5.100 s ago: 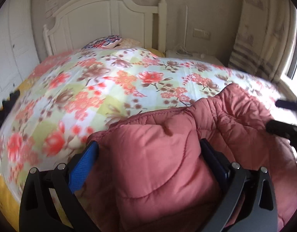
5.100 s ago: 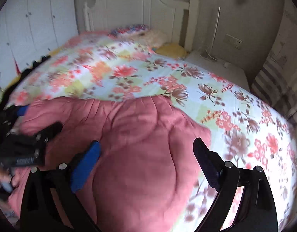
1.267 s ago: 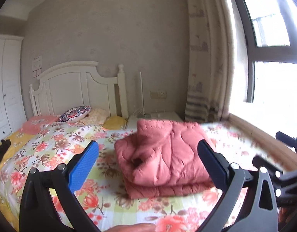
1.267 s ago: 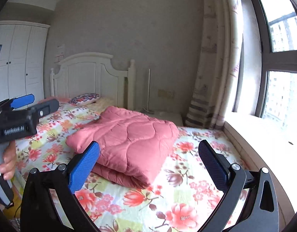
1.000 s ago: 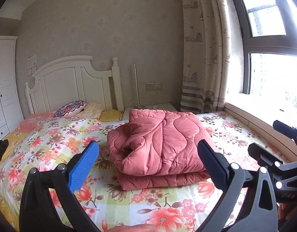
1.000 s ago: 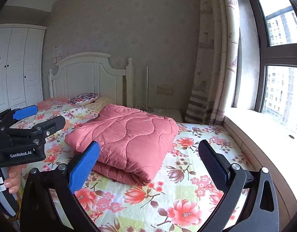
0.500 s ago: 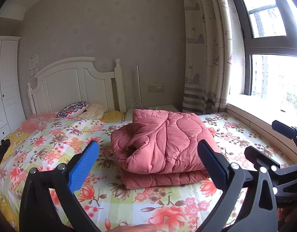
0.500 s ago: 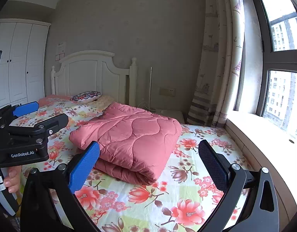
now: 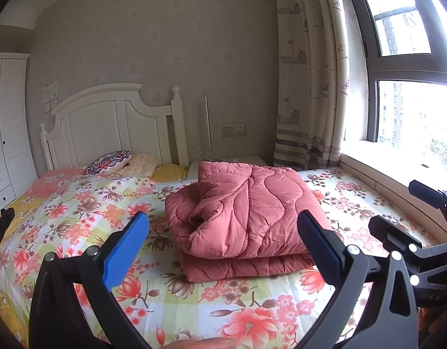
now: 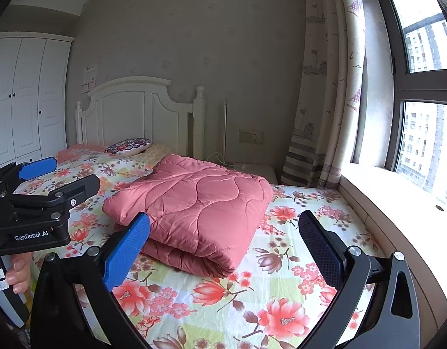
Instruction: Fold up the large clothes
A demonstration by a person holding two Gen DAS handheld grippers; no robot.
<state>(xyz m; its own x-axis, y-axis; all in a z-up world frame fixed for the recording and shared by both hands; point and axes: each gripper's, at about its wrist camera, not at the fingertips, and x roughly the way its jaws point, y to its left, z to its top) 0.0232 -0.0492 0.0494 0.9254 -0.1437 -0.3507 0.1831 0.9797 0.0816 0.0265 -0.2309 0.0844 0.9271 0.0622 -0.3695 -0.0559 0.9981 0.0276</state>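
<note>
A pink quilted garment [image 9: 244,212] lies folded in a thick rectangular stack on the floral bed sheet [image 9: 78,221]. It also shows in the right wrist view [image 10: 194,206]. My left gripper [image 9: 223,247] is open and empty, held back from the stack, above the bed's near part. My right gripper [image 10: 223,247] is open and empty, also back from the stack. Each gripper shows at the edge of the other's view, the left one [image 10: 51,180] and the right one [image 9: 409,215].
A white headboard [image 9: 113,125] and pillows [image 9: 110,158] stand at the bed's far end. A white wardrobe [image 10: 22,101] is at the left. A curtain [image 9: 308,87], a window [image 9: 412,67] and its sill [image 10: 398,203] run along the right. A nightstand [image 10: 255,171] sits beside the bed.
Five seconds ago both grippers were down at the garment on the bed. They have since drawn back and risen; the garment now lies folded, and in the last second the views hardly shift.
</note>
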